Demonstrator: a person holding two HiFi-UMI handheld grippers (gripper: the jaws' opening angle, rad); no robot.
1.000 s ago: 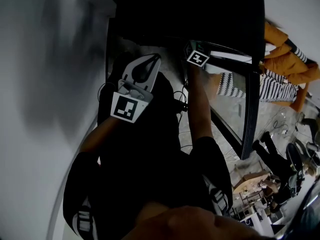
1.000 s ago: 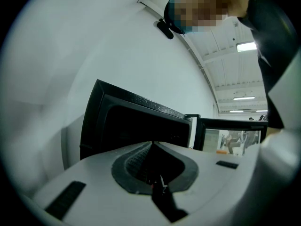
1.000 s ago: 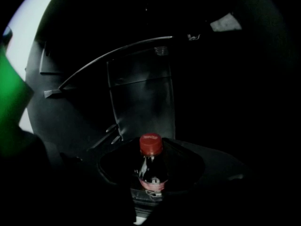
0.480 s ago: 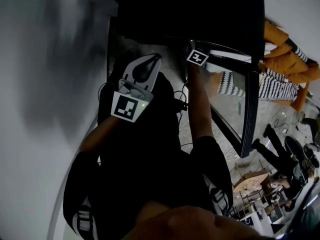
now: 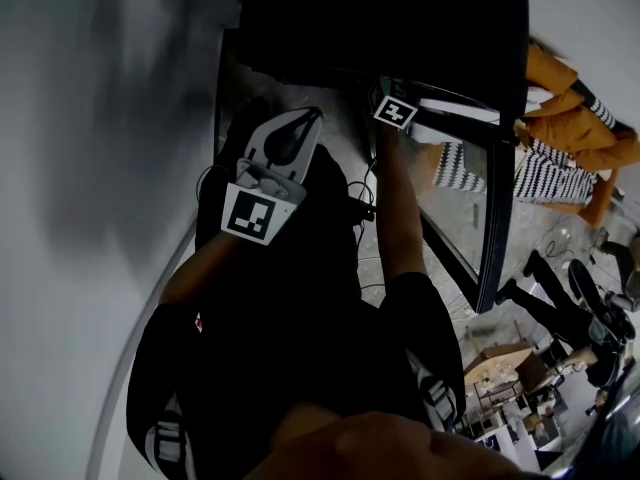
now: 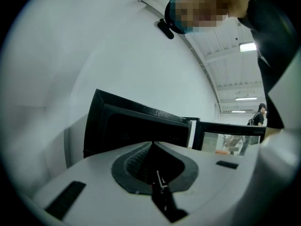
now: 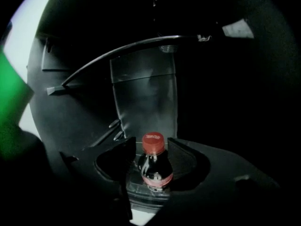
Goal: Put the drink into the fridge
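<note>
Head view looks steeply down the person's body: the left forearm is bent up across the chest, and the left claw [image 5: 312,118] points toward the black fridge [image 5: 380,18], short of its opening. The right arm stretches straight forward, and the right claw [image 5: 388,98] reaches into the dark interior, only its marker cube catching light. The fridge's glass door [image 5: 492,208] stands swung open at the right, and a bystander in an orange jacket [image 5: 570,103] stands beyond it. Left gripper view shows that claw held nearly level and facing the fridge front, with its jaws together and nothing between them. Right gripper view looks slightly downward into the unlit cabinet, where a curved shelf edge [image 7: 122,51] crosses above. The drink [image 7: 154,166], a dark bottle with a red cap, stands upright inside the fridge between the jaws, its base hidden by the claw's body. Those jaws have just been opening; they stand wide apart, with a gap on either side of the bottle.
</note>
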